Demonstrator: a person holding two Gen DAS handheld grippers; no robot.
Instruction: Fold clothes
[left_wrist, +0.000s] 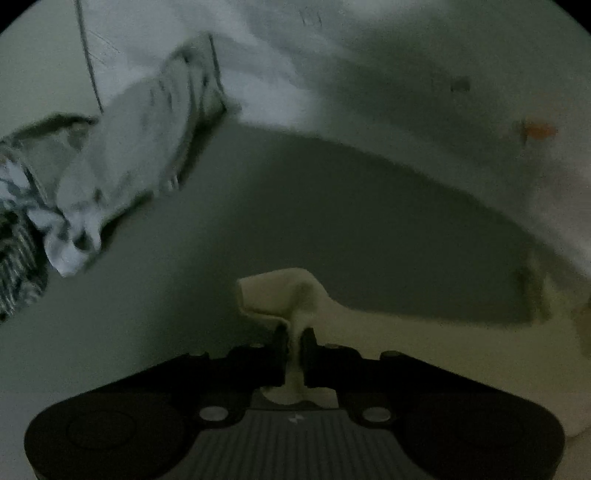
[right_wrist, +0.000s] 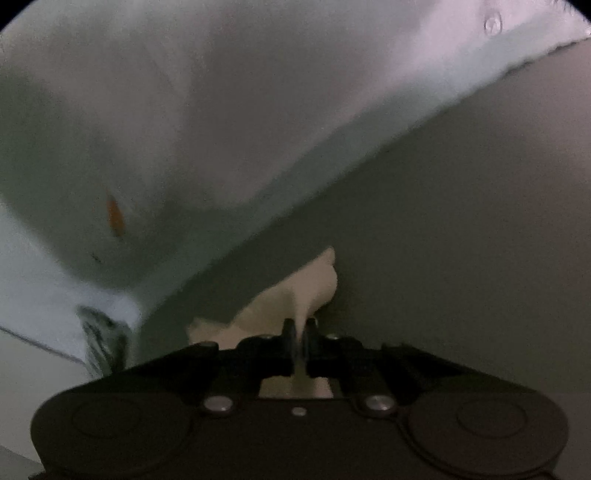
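A pale cream garment (left_wrist: 424, 354) lies across a dim surface. In the left wrist view my left gripper (left_wrist: 294, 334) is shut on a pinched-up corner of it (left_wrist: 280, 291), and the cloth runs off to the right from there. In the right wrist view my right gripper (right_wrist: 301, 325) is shut on another bunched corner of the same cream garment (right_wrist: 295, 291), which trails to the lower left. A thin fold of cloth stands up between each pair of black fingers.
A large white cloth (left_wrist: 424, 92) with a small orange mark (left_wrist: 537, 130) spreads behind; the same white cloth (right_wrist: 166, 110) and orange mark (right_wrist: 115, 218) show in the right wrist view. Folded pale clothes (left_wrist: 147, 140) and a black-and-white patterned piece (left_wrist: 22, 206) lie at left.
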